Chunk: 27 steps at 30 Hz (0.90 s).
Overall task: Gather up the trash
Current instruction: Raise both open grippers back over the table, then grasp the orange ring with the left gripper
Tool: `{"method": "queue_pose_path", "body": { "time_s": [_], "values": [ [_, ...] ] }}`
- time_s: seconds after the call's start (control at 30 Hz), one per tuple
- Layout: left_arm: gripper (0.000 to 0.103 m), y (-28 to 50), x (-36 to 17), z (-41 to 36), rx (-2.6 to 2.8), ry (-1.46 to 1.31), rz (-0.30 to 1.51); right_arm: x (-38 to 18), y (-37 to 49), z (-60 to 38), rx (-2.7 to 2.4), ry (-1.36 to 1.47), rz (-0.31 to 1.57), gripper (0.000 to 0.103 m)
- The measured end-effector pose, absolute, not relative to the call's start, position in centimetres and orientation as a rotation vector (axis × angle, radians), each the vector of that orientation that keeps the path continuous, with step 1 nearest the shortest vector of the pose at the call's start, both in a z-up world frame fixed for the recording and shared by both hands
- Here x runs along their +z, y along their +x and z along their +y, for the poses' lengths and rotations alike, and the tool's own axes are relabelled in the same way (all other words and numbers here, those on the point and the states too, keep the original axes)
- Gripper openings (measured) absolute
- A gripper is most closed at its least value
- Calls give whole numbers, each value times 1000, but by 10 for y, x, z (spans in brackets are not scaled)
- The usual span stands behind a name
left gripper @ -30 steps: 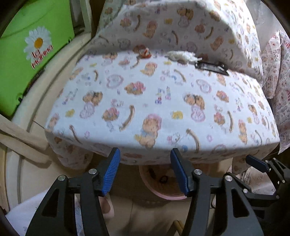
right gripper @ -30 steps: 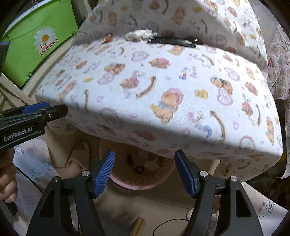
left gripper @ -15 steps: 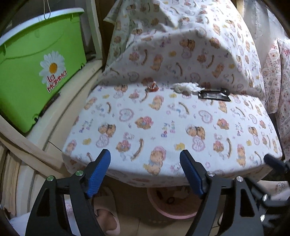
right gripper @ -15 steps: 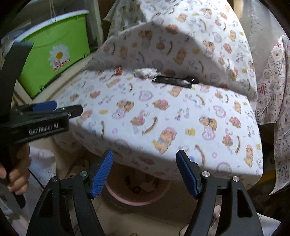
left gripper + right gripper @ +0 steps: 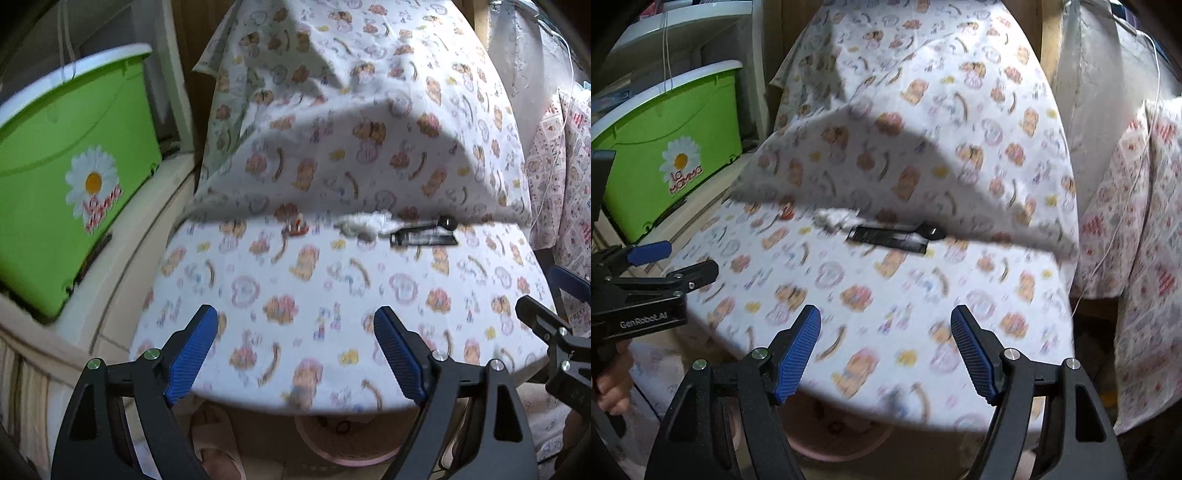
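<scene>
Both our grippers have come up since a sec ago: more of the bear-print cushion seat (image 5: 332, 295) shows & the pink round basin (image 5: 343, 443) sits lower in view. Our left gripper (image 5: 295, 354) has just been opening, blue pads wide, nothing between. Right gripper (image 5: 886, 354) also stands wide w/ nothing held. Trash lies at the seat's back crease: crumpled white tissue (image 5: 364, 224), touching a flat black wrapper (image 5: 424, 238), w/ a small red-orange scrap (image 5: 297, 227) apart to its left. Green plastic bin w/ daisy sticker (image 5: 74, 206) stands left.
</scene>
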<state>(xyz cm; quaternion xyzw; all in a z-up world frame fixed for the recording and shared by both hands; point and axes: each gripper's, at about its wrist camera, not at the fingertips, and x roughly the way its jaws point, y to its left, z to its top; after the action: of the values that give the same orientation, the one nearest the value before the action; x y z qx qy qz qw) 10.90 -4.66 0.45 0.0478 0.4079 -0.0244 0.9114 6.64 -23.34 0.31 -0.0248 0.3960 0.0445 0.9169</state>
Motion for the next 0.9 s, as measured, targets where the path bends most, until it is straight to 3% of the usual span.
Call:
{"method": "queue_pose_path", "body": {
  "time_s": [0.27,0.9],
  "values": [
    [85,149,29,-42,-48,116,779,26,114,-258,74,-35,801,75],
    [82,235,-4,-16,-122,8,916,-21,156,-298,-1,65,904,75]
  ]
}}
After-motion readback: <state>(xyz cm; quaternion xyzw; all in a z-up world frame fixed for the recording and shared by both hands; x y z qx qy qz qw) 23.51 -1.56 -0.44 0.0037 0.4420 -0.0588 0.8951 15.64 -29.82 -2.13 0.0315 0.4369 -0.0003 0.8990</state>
